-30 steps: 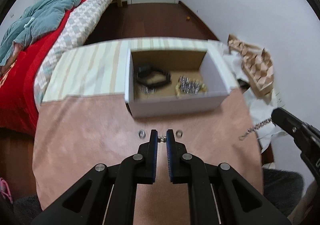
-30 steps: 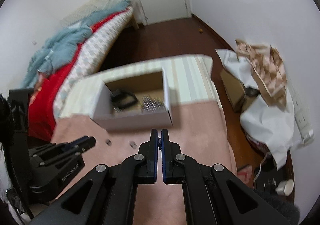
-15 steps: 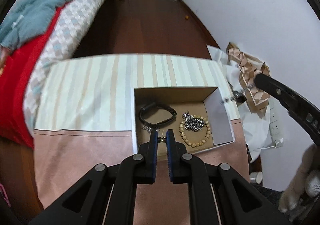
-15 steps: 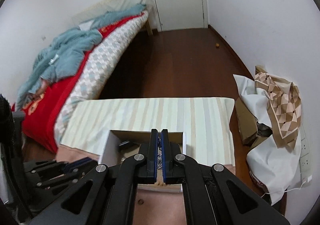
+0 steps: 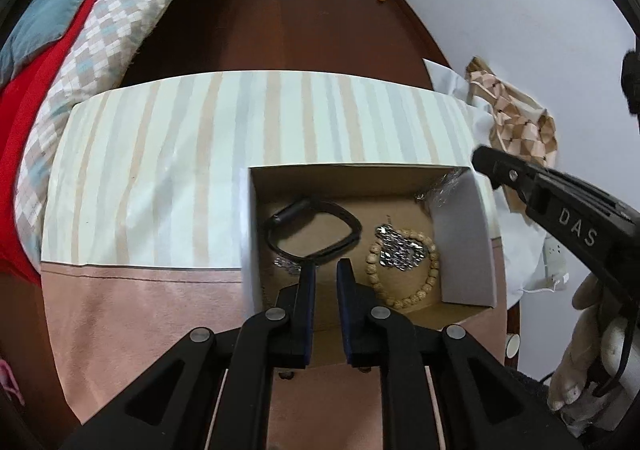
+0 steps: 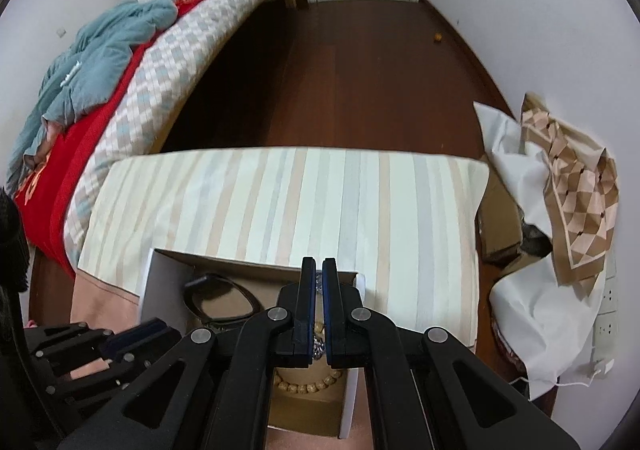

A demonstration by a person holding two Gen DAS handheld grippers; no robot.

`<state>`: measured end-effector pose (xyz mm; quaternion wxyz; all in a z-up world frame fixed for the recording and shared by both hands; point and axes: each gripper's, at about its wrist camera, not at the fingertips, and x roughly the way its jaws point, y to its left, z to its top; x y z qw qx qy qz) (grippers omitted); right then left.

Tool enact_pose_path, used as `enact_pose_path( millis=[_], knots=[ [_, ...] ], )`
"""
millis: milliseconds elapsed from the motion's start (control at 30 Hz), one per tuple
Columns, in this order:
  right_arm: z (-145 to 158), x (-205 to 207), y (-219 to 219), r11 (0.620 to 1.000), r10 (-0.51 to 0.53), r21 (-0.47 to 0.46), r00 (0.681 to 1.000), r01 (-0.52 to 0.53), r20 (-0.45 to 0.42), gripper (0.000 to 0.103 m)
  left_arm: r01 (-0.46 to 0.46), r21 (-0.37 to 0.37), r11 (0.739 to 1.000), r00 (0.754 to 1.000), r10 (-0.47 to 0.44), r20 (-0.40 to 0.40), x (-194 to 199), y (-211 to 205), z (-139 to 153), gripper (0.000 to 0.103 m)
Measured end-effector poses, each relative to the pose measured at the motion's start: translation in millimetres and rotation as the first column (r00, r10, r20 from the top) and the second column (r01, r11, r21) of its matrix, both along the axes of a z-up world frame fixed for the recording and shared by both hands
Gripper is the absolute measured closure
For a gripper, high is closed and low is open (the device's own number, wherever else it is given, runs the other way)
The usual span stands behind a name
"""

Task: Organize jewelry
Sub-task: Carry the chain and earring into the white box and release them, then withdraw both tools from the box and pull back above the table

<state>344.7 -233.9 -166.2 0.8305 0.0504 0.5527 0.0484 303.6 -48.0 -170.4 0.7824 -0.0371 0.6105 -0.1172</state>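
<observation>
An open white cardboard box (image 5: 466,250) stands on the table and holds a black bracelet (image 5: 312,226), a wooden bead bracelet (image 5: 404,270) and a silver chain (image 5: 396,250). My left gripper (image 5: 325,270) hovers over the box's near side, slightly open and empty. My right gripper (image 6: 319,266) is shut on a silver chain (image 6: 319,282) that hangs over the box's right far corner (image 5: 444,186). The box also shows in the right wrist view (image 6: 160,282).
The table has a striped cloth (image 5: 200,170) at the back and a pink cloth (image 5: 140,322) in front. A bed (image 6: 120,90) lies left. Paper bags (image 6: 560,218) sit on the floor at the right.
My left gripper has opened a little; the small piece between its fingers is gone. My right gripper has carried the silver chain over the box's right side.
</observation>
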Motion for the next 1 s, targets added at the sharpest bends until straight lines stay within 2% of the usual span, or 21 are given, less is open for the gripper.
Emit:
enact_pose_path(
  millis=[33, 100, 133, 167, 233, 300, 367, 433, 533, 633, 833, 1000],
  knots=[
    [-0.9, 0.5, -0.7, 1.000, -0.004, -0.004, 1.000, 0.004, -0.006, 0.099, -0.007, 0.013, 1.000, 1.000, 0.007, 0.001, 0.4, 0.6, 0.2, 0.085],
    [0.5, -2.0, -2.9, 1.000, -0.013, -0.001, 1.000, 0.013, -0.004, 0.090, -0.025, 0.040, 0.999, 0.999, 0.024, 0.024, -1.6, 5.0, 4.5, 0.066],
    [2.7, -3.9, -4.0, 1.000, -0.018, 0.001, 1.000, 0.018, 0.000, 0.083, -0.035, 0.050, 0.998, 0.999, 0.033, 0.037, -2.8, 7.4, 7.1, 0.052],
    [4.5, -5.3, -4.5, 1.000, -0.021, -0.003, 1.000, 0.021, 0.004, 0.079, -0.047, 0.060, 0.997, 0.997, 0.044, 0.056, -4.9, 10.3, 10.7, 0.045],
    [9.9, -11.1, -5.8, 1.000, -0.028, -0.009, 0.999, 0.028, 0.015, 0.064, -0.067, 0.079, 0.995, 0.994, 0.060, 0.089, -9.9, 16.2, 18.0, 0.043],
    [15.0, -17.8, -4.6, 0.999, -0.034, -0.034, 0.999, 0.035, 0.024, 0.055, -0.083, 0.104, 0.991, 0.990, 0.069, 0.127, -15.8, 22.0, 25.4, 0.042],
    [18.7, -29.1, -5.9, 0.997, -0.044, -0.054, 0.998, 0.046, 0.034, 0.048, -0.104, 0.127, 0.986, 0.983, 0.083, 0.161, -20.2, 27.8, 30.1, 0.030],
    [19.6, -41.6, -4.2, 0.994, -0.050, -0.096, 0.998, 0.054, 0.044, 0.033, -0.124, 0.152, 0.981, 0.975, 0.092, 0.201, -27.5, 32.6, 35.0, 0.022],
    [16.4, -59.6, -1.7, 0.989, -0.059, -0.133, 0.997, 0.065, 0.047, 0.016, -0.147, 0.196, 0.970, 0.968, 0.101, 0.230, -38.4, 38.1, 35.5, 0.003],
    [10.5, -76.4, -0.8, 0.985, -0.073, -0.153, 0.997, 0.078, 0.038, 0.003, -0.165, 0.231, 0.959, 0.964, 0.107, 0.243, -48.0, 41.3, 32.9, 0.001],
    [7.9, -105.2, 10.2, 0.979, -0.078, -0.184, 0.996, 0.084, 0.041, 0.003, -0.174, 0.238, 0.956, 0.964, 0.116, 0.241, -65.2, 41.6, 30.8, 0.001],
    [24.5, -125.4, 14.0, 0.978, -0.089, -0.183, 0.993, 0.102, 0.080, 0.002, -0.191, 0.243, 0.951, 0.953, 0.120, 0.278, -85.1, 41.5, 43.6, 0.001]
  ],
)
